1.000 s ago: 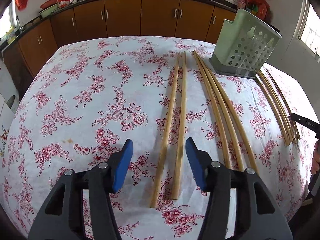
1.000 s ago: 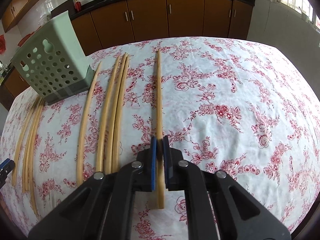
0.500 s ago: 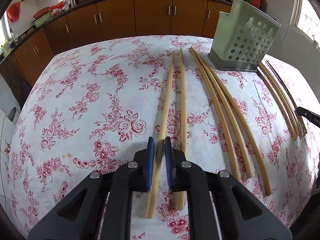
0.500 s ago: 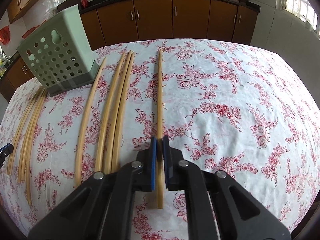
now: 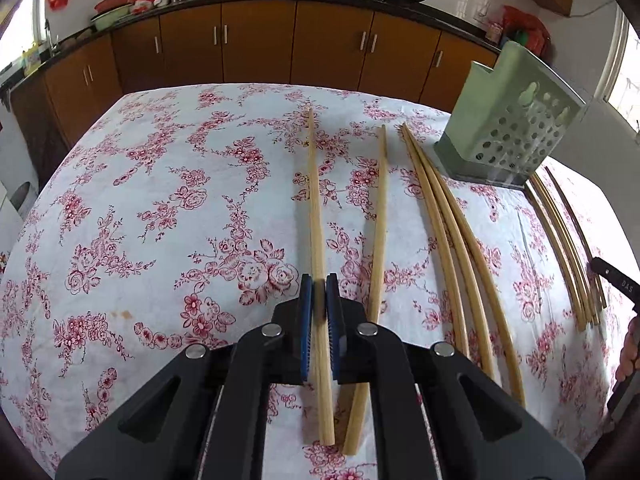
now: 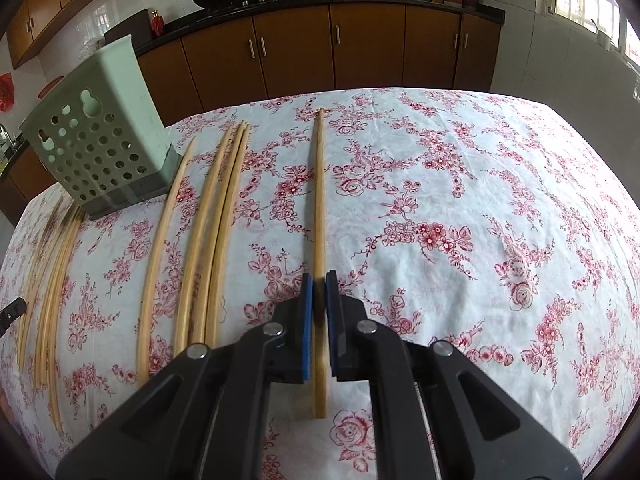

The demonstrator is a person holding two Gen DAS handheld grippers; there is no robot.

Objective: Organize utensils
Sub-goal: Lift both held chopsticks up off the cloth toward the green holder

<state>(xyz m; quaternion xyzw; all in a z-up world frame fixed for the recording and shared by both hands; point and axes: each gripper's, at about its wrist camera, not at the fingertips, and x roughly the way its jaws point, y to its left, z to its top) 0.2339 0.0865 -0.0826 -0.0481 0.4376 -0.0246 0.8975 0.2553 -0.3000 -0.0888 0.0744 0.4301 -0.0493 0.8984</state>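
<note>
Pinching a long pale wooden chopstick (image 5: 316, 216) between its blue pads, the left gripper (image 5: 319, 300) carries the stick with its far tip above the white tablecloth printed with red roses (image 5: 168, 216); a second loose chopstick (image 5: 378, 232) lies just beside it. The right gripper (image 6: 319, 296) is likewise clamped on its own wooden chopstick (image 6: 319, 200). Further bundles of chopsticks (image 6: 216, 216) lie on the cloth near the perforated pale-green plastic utensil holder (image 6: 100, 136) — standing towards the far edge. Only lettering visible: "DAS" (partly cut off) on a black bar (image 5: 614, 282) at the left view's right edge.
</note>
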